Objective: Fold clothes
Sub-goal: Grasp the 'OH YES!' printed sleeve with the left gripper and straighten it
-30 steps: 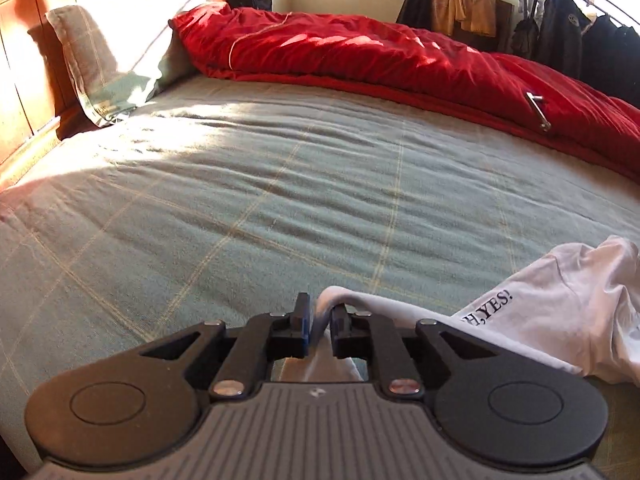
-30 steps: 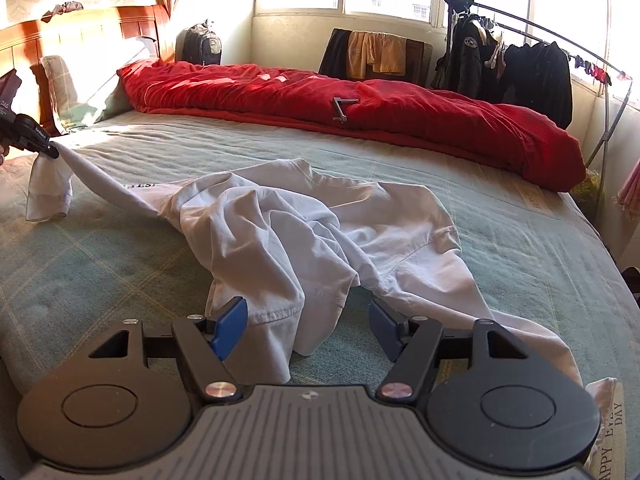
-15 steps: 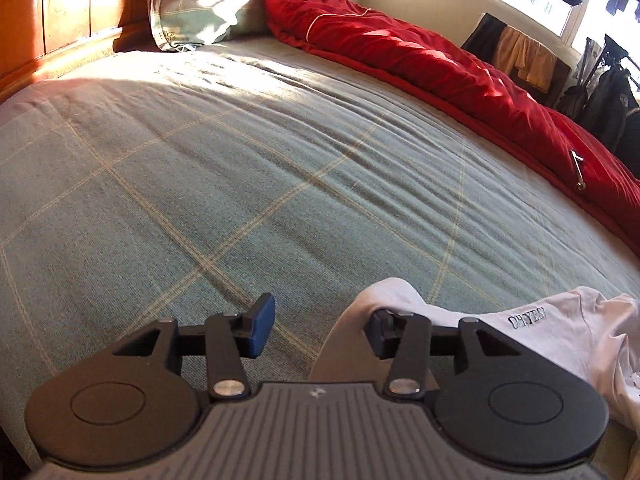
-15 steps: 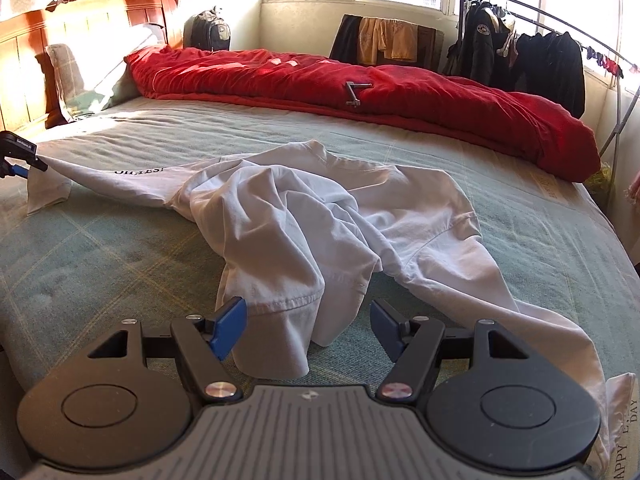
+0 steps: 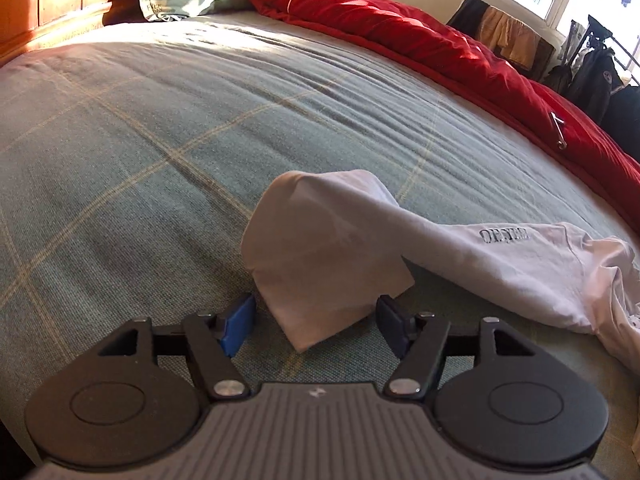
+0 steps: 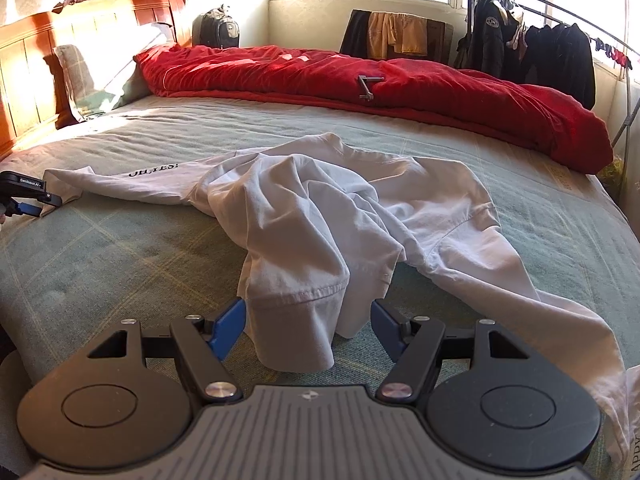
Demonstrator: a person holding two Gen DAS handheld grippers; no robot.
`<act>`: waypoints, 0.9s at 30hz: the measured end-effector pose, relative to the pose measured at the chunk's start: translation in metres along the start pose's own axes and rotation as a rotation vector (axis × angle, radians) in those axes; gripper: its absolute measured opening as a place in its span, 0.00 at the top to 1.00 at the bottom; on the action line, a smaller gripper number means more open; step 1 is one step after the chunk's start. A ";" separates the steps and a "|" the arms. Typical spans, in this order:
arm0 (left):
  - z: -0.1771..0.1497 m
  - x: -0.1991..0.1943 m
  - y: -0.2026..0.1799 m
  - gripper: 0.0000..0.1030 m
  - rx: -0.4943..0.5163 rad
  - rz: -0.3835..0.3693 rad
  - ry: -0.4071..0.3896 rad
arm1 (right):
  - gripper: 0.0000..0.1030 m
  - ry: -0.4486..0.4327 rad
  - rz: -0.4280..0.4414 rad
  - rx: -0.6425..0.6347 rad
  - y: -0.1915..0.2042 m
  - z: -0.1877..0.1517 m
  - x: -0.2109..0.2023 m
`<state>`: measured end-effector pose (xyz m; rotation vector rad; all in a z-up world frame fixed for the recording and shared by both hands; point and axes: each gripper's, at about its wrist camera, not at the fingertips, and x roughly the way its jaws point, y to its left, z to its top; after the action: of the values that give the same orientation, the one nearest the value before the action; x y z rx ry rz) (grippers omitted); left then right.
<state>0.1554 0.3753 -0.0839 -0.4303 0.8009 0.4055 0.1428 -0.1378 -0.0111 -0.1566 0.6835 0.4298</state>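
Sunlit across a green checked bedspread (image 6: pixel 100 280), the white long-sleeved shirt (image 6: pixel 340 216) lies crumpled mid-bed; its sleeve cuff (image 5: pixel 320 264) sits folded over between my left gripper (image 5: pixel 316 326) jaws, which are opening and not pressing it; my right gripper (image 6: pixel 306 328) stands wide around the shirt's hem (image 6: pixel 296 296), pads clear of the cloth; beyond, a red duvet (image 6: pixel 400 84) runs along the far side, near a pillow (image 6: pixel 92 76) against the wooden headboard (image 6: pixel 32 64).
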 end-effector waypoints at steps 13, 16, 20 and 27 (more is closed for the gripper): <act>0.010 -0.054 0.009 0.96 0.075 0.050 -0.089 | 0.29 -0.018 -0.018 0.025 -0.010 -0.002 -0.011; 0.018 -0.078 0.028 0.96 0.060 0.070 -0.119 | 0.29 -0.017 -0.010 0.020 -0.008 -0.002 -0.008; 0.031 -0.101 0.051 0.95 0.036 0.111 -0.154 | 0.29 -0.018 0.004 0.013 -0.004 0.000 -0.004; 0.046 -0.104 0.067 0.90 -0.038 0.160 -0.180 | 0.29 -0.010 0.012 0.000 0.002 0.001 -0.002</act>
<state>0.0838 0.4363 0.0094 -0.3602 0.6549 0.6009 0.1413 -0.1367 -0.0094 -0.1503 0.6746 0.4424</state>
